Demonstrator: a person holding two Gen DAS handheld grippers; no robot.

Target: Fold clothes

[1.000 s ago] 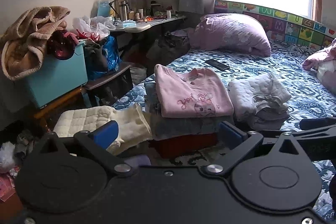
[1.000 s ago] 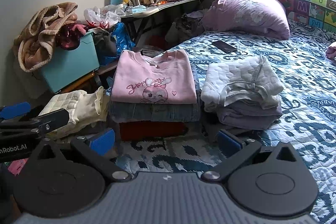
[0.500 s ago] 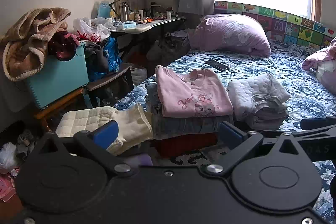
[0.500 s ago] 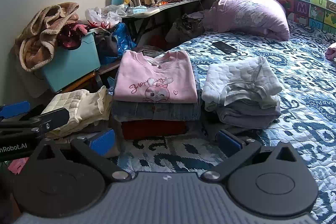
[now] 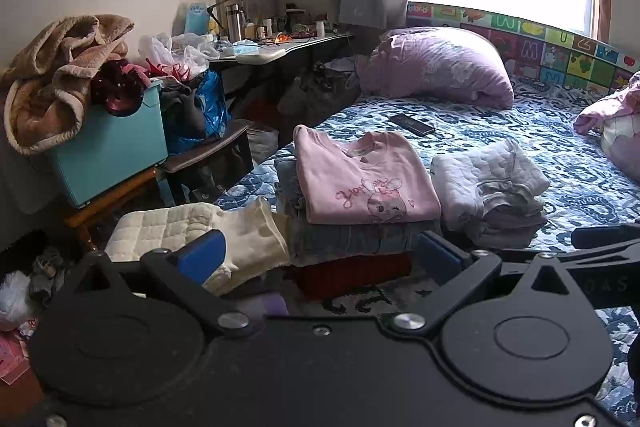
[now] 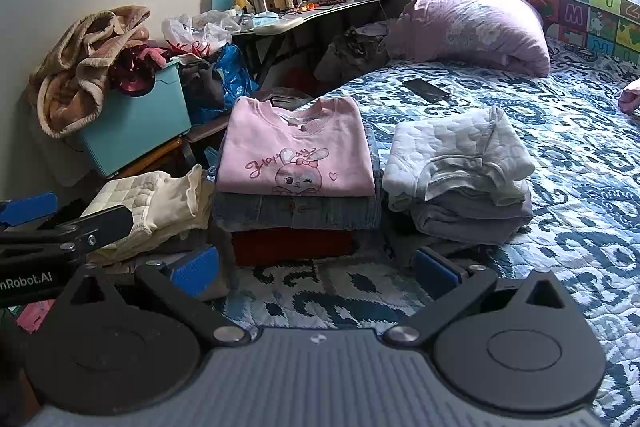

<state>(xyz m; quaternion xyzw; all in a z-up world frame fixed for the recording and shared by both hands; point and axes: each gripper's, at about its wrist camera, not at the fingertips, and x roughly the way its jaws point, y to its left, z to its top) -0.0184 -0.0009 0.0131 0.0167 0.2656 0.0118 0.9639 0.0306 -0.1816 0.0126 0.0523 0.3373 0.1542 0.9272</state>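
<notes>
A folded pink sweatshirt (image 5: 360, 179) (image 6: 296, 155) with a rabbit print tops a stack of folded denim and red clothes on the blue patterned bed (image 5: 580, 167) (image 6: 580, 227). To its right sits a folded pile of white quilted and grey clothes (image 5: 492, 195) (image 6: 460, 179). To its left lies a folded cream quilted garment (image 5: 200, 231) (image 6: 152, 203). My left gripper (image 5: 320, 259) is open and empty, a short way back from the stack. Level with it, my right gripper (image 6: 316, 273) hangs open and empty over the bedspread.
A teal bin (image 5: 108, 151) heaped with a brown blanket stands at the left. A cluttered desk (image 5: 280, 43) lines the far wall. On the bed lie a purple pillow (image 5: 436, 67) and a black phone (image 5: 412, 125). Pink bedding (image 5: 612, 123) sits at the right edge.
Both grippers have drifted only slightly; the clothes piles have not moved and both stay open.
</notes>
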